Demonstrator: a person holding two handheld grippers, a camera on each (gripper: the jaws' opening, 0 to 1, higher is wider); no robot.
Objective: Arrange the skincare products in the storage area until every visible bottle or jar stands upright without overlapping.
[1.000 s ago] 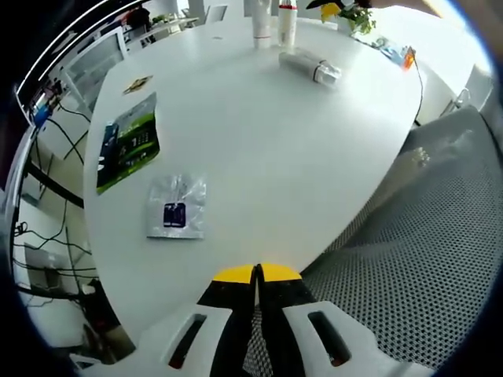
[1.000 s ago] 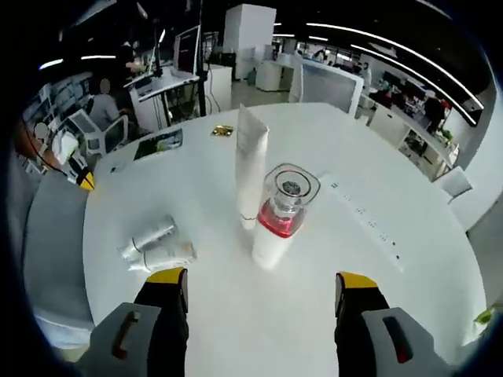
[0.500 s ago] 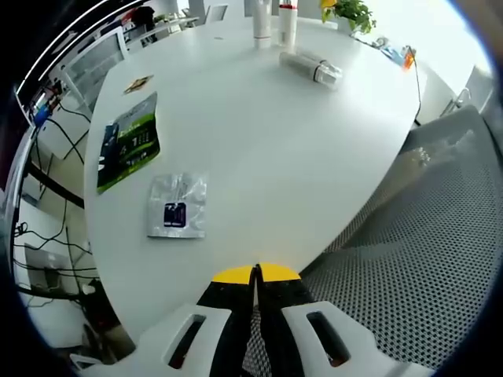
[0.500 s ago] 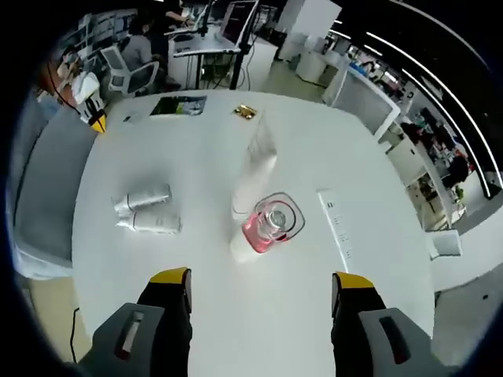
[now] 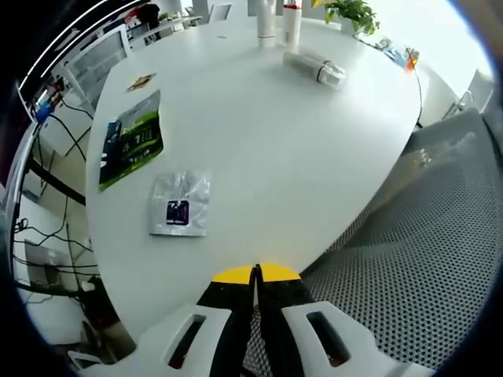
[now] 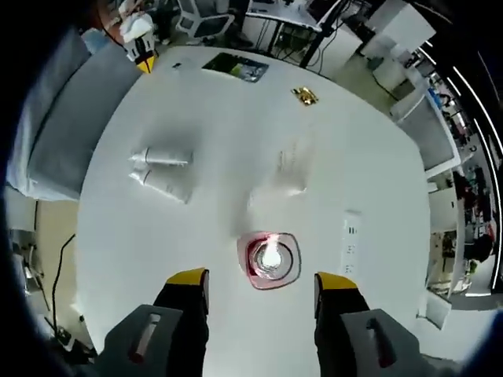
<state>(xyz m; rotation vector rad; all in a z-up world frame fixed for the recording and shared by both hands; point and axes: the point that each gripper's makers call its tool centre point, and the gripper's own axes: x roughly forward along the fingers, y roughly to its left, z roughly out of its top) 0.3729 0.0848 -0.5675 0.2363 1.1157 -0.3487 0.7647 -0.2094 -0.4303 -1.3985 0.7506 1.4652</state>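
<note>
While the right gripper (image 6: 262,284) hangs above the white table (image 6: 204,204) with its yellow-tipped jaws spread wide and nothing between them, the pink-collared bottle (image 6: 269,260) stands upright just ahead of the tips, seen from straight above through its clear cap. Beyond it the tall white tube (image 6: 289,169) also stands on end, blurred from this angle. Two white tubes (image 6: 163,171) lie on their sides, touching each other, well to the left of the standing pair. A white power strip (image 6: 350,243) lies to the right, and a small gold packet (image 6: 305,95) and a dark green pouch (image 6: 236,67) sit toward the far edge. From the left gripper (image 5: 256,272), whose jaws are pressed together holding nothing at the near table edge, a silver sachet (image 5: 180,204) lies close by, a mesh chair (image 5: 424,259) stands just beside the table, and a potted plant (image 5: 352,11) sits at the far side.
</note>
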